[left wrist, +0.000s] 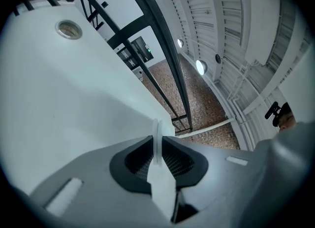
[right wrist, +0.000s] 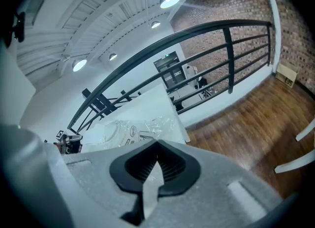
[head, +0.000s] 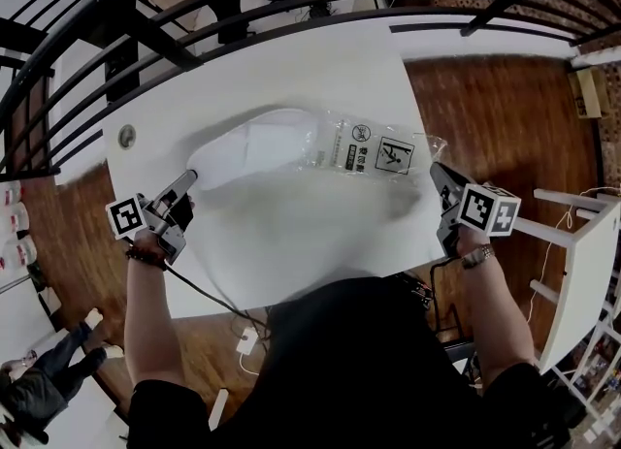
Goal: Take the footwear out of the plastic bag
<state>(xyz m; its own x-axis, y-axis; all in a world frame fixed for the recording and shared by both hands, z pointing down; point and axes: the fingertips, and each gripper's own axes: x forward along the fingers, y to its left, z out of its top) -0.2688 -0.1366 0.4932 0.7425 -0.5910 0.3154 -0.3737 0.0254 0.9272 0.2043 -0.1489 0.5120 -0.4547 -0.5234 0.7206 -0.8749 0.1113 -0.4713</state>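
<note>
- The left gripper [left wrist: 157, 146] is clamped on a thin white edge of the footwear [head: 247, 154]; the jaws stand slightly apart, with that rim pinched upright between the ribbed pads.
- The right gripper [right wrist: 157, 149] is fully closed, its tips on the crinkled end of the plastic bag [head: 383, 151].
- The footwear is plain white, smooth and rounded, lying flat on the white table [head: 291, 79]. Its left end sticks out of the bag toward the left gripper and the rest is under the clear film.
- The bag is transparent and wrinkled, stretched between the two grippers.
- It carries dark print: a crossed-out circle symbol [head: 361, 132], a square pictogram box [head: 394, 155] and a small dark block of text, too small to read.
- Beyond the table runs a black railing [head: 291, 1].
</note>
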